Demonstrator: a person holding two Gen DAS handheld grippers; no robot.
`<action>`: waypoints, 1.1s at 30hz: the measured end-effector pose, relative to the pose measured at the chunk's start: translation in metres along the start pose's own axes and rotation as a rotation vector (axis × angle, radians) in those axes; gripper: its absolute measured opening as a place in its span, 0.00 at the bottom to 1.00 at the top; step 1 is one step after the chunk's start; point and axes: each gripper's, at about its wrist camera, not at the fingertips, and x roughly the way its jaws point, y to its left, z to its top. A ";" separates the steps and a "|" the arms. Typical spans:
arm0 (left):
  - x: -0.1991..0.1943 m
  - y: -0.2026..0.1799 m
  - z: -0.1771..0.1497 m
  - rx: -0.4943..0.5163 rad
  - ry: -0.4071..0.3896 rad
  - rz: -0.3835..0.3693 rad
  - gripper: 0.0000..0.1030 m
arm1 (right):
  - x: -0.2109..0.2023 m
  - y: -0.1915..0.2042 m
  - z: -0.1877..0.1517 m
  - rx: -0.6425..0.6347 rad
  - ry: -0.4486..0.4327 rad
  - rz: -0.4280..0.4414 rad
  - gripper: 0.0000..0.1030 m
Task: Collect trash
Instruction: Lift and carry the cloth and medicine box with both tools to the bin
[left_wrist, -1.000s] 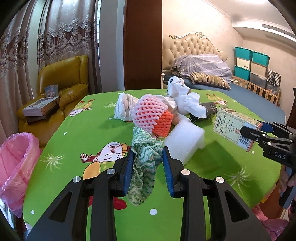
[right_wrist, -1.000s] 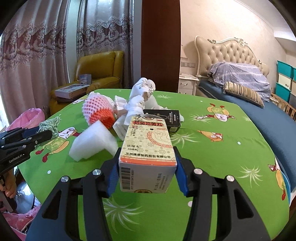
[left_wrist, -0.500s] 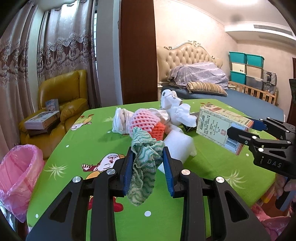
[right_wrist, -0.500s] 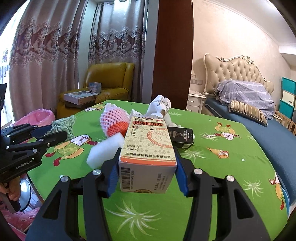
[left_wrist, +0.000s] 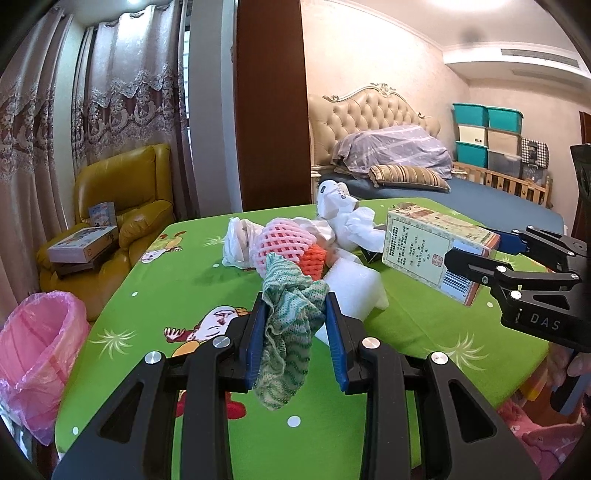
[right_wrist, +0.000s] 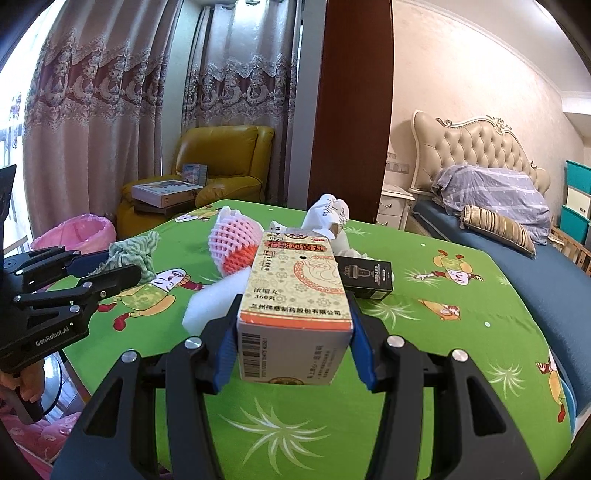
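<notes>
My left gripper (left_wrist: 295, 317) is shut on a green knitted cloth (left_wrist: 286, 332) and holds it above the green table (left_wrist: 177, 280). My right gripper (right_wrist: 293, 317) is shut on a cream medicine box (right_wrist: 295, 295), also held above the table; the box shows in the left wrist view (left_wrist: 432, 254). A pink-lined trash bin (left_wrist: 33, 358) stands on the floor left of the table. On the table lie a pink and orange foam net (left_wrist: 291, 247), a white foam block (left_wrist: 354, 291), crumpled white wrappers (left_wrist: 343, 218) and a black box (right_wrist: 365, 277).
A yellow armchair (left_wrist: 122, 206) with boxes on it stands behind the bin. A bed (left_wrist: 480, 199) lies to the right of the table. Curtains (left_wrist: 110, 122) and a brown wooden pillar (left_wrist: 269, 110) are behind.
Both grippers have risen and drawn back from the table with the cloth and the box in them. The trash pile on the table has not moved.
</notes>
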 end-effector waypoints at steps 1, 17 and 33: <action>-0.001 0.001 -0.001 -0.002 -0.001 0.001 0.29 | 0.000 0.002 0.001 -0.004 0.000 0.001 0.49; -0.029 0.047 -0.026 -0.060 0.016 0.060 0.29 | 0.005 0.051 0.013 -0.075 0.009 0.112 0.49; -0.058 0.129 -0.032 -0.144 0.038 0.237 0.29 | 0.046 0.136 0.044 -0.186 0.050 0.322 0.49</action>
